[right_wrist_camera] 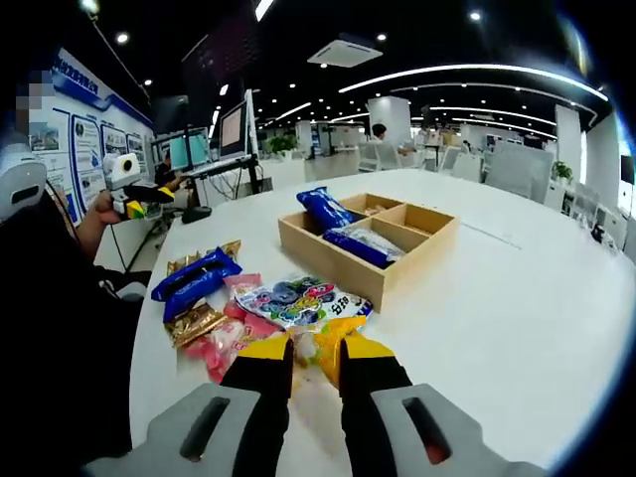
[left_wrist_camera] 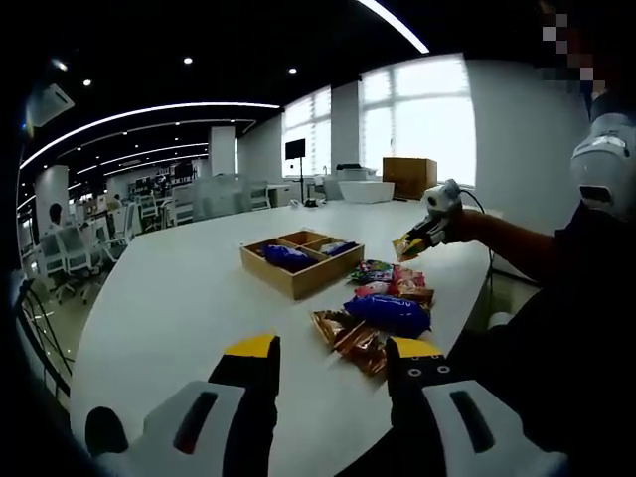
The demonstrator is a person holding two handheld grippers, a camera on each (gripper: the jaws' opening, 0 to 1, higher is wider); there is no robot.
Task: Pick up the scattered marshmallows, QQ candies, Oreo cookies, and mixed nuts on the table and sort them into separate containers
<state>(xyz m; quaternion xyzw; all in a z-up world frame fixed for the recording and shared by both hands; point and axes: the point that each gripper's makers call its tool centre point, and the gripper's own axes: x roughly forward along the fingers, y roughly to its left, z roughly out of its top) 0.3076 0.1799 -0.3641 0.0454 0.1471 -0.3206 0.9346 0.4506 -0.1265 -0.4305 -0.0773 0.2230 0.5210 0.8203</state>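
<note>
My left gripper (left_wrist_camera: 333, 348) is open and hangs above the near edge of the white table (left_wrist_camera: 179, 298), with nothing between its jaws. Past it lie brown nut packets (left_wrist_camera: 348, 338), a blue cookie packet (left_wrist_camera: 390, 313) and pink packets (left_wrist_camera: 402, 283). My right gripper (right_wrist_camera: 313, 350) is shut on a yellow packet (right_wrist_camera: 323, 343), seen in the left gripper view as the yellow packet (left_wrist_camera: 407, 245) raised above the table's right side. A wooden compartment box (right_wrist_camera: 417, 238) holds blue packets (right_wrist_camera: 323, 209). Beside it lie a colourful candy packet (right_wrist_camera: 293, 296) and pink packets (right_wrist_camera: 224, 343).
The person's dark sleeve and body stand along the table's edge (right_wrist_camera: 60, 328). The left gripper (right_wrist_camera: 137, 199) shows in a hand at far left. Office chairs (left_wrist_camera: 70, 253) ring the far side, and monitors (right_wrist_camera: 234, 129) stand behind. Bare tabletop (right_wrist_camera: 517, 288) stretches beyond the box.
</note>
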